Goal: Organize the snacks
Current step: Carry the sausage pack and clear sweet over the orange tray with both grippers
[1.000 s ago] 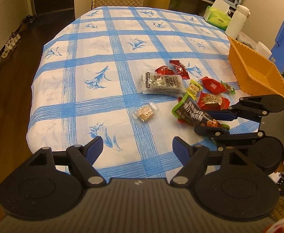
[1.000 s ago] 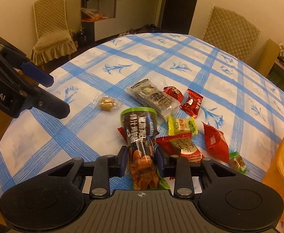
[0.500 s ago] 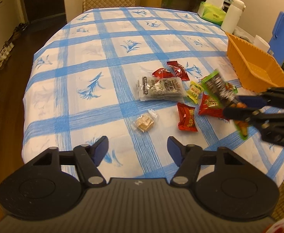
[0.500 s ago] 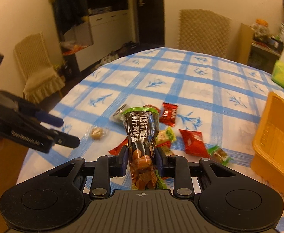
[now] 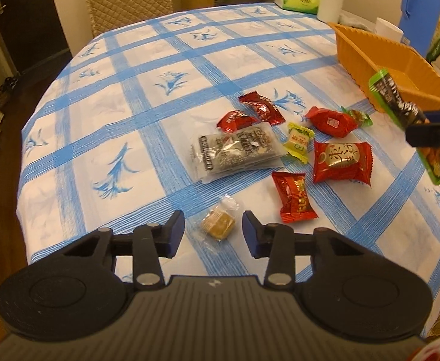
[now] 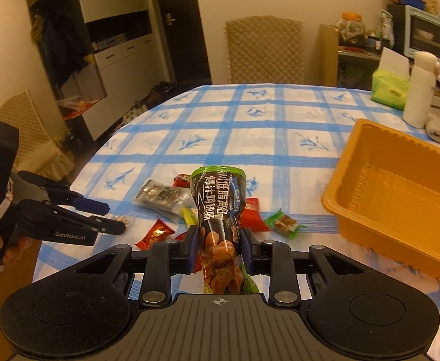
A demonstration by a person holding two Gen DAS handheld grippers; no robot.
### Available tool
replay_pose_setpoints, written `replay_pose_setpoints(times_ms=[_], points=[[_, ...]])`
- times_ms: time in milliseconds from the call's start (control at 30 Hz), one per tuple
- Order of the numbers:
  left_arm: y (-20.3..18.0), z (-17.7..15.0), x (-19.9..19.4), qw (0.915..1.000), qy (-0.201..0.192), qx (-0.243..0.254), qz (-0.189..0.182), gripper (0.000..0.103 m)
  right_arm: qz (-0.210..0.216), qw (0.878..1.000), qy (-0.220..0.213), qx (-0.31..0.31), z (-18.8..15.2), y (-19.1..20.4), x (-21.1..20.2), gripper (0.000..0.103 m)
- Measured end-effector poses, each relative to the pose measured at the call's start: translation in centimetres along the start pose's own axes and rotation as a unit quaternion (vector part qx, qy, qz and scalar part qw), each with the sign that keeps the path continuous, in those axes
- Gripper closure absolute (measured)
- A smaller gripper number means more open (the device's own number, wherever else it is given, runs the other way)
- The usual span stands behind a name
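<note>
the right gripper is clamping the dark green-edged snack pouch beside the orange plastic tray — it could slip; the left gripper, fingers closing around the clear-wrapped brown candy, risks nudging it away.

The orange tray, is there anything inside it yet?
No snacks show inside the orange tray: its ribbed floor looks bare. The near wall hides a strip of the floor behind it, so that part cannot be checked.
</note>
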State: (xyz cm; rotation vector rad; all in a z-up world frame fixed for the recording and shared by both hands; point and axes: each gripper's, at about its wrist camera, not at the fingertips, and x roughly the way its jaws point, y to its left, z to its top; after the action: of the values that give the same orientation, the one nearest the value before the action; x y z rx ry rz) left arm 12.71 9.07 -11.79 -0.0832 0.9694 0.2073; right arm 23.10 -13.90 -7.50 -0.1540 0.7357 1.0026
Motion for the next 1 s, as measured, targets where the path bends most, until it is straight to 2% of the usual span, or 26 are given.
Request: replay_pose_setpoints(times_ms=[67, 167, 367, 700, 1000], points=[[-0.2, 0.0, 0.4, 1.0, 0.004, 0.005, 0.002, 0.069, -0.005, 1.0, -0.001, 0.008, -0.1, -0.4, -0.3, 0.073], [-0.3, 0.1, 0.7, 0.9999, 0.01, 0.006, -0.002, 0.078, -0.01, 1.0, -0.002, 0.017, -0.3, -1.0, -0.8, 0.073], [-0.7, 0.4, 0.8, 1.0, 0.007, 0.004, -0.001, 0.084, -0.017, 0.999, -0.001, 0.03, -0.7, -2.0, -1.7, 0.073], [-2.0, 1.6, -0.9, 0.9998, -0.008, -0.015, -0.007, 0.084, -0.028, 0.998, -0.011, 0.051, -0.9, -4.3, -3.8, 0.073], [-5.7, 4.1, -3.6, 0.9986, -0.035, -0.015, -0.038, 0.084, -0.042, 0.996, -0.029, 0.075, -0.6, -7.3, -6.2, 0.073]])
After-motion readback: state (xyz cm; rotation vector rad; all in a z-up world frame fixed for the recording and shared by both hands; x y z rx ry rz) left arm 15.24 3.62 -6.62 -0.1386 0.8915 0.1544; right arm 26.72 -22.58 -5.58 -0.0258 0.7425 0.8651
